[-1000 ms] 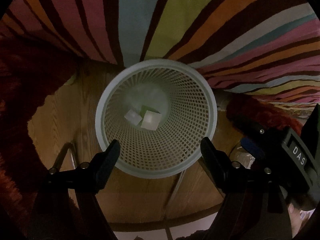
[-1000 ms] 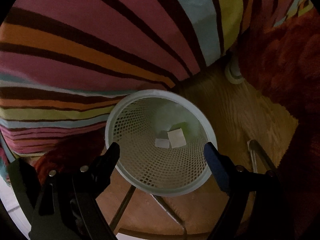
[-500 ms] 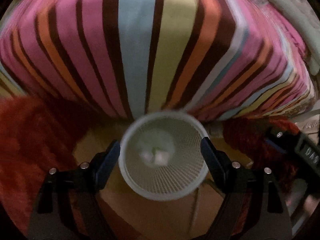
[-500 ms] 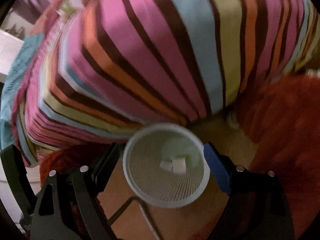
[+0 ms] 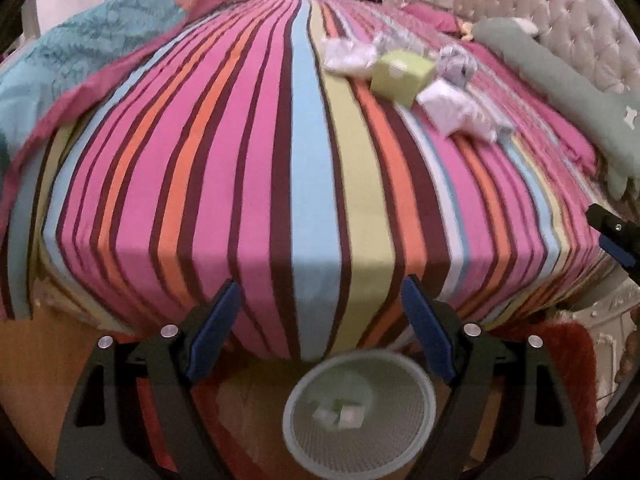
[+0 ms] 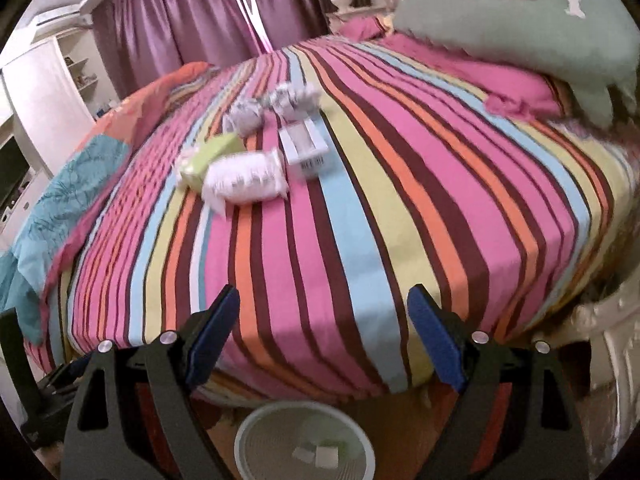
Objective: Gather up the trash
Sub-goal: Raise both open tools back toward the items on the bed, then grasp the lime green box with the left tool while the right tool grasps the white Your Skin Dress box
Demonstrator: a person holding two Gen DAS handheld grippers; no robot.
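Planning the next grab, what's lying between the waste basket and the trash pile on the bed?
Only bare striped bedsheet, seen in both wrist views.

Striped bed (image 5: 312, 168), purple curtains (image 6: 188, 12), perhaps wooden floor (image 5: 36, 360).

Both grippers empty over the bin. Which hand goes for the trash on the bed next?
Probably right: the white packet and white box sit nearer its centre line. From the left gripper, the pile lies off to one side.
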